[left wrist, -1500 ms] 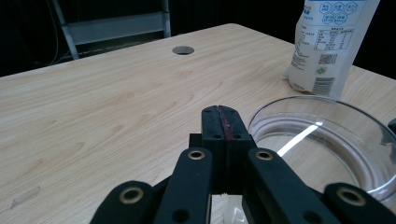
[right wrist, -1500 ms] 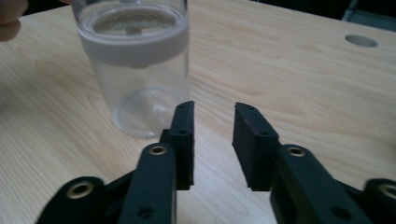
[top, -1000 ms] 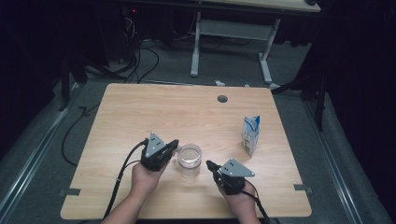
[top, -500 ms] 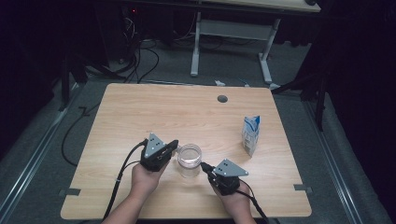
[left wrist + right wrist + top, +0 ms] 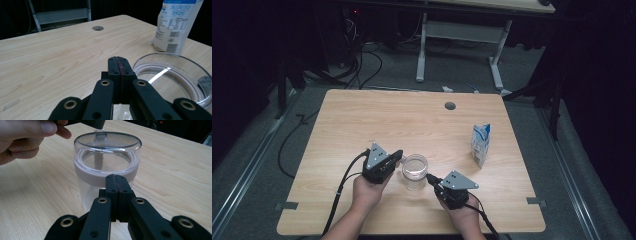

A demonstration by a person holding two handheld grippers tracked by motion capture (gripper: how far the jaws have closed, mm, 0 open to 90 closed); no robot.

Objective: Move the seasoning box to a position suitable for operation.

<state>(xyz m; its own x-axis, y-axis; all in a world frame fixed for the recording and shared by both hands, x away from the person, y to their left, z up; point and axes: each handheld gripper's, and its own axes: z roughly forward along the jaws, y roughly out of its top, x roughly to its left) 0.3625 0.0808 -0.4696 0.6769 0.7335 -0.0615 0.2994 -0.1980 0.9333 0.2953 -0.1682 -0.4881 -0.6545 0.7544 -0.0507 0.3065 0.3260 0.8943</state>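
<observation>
A clear jar (image 5: 415,170) with a clear lid and a pale band under it stands near the table's front middle. My left gripper (image 5: 400,157) lies just left of it, jaws shut and empty, tips pointing at the jar's rim. In the left gripper view the shut jaws (image 5: 118,60) sit beside the lid (image 5: 172,75). My right gripper (image 5: 429,177) is at the jar's lower right, also shut and empty. Its tips (image 5: 116,178) stand right at the jar's (image 5: 107,165) pale band; I cannot tell whether they touch.
A white and blue carton (image 5: 480,144) stands upright to the right of the jar, seen close in the left gripper view (image 5: 177,25). A round cable hole (image 5: 450,106) sits near the table's far edge. The other hand (image 5: 25,137) shows beyond the jar.
</observation>
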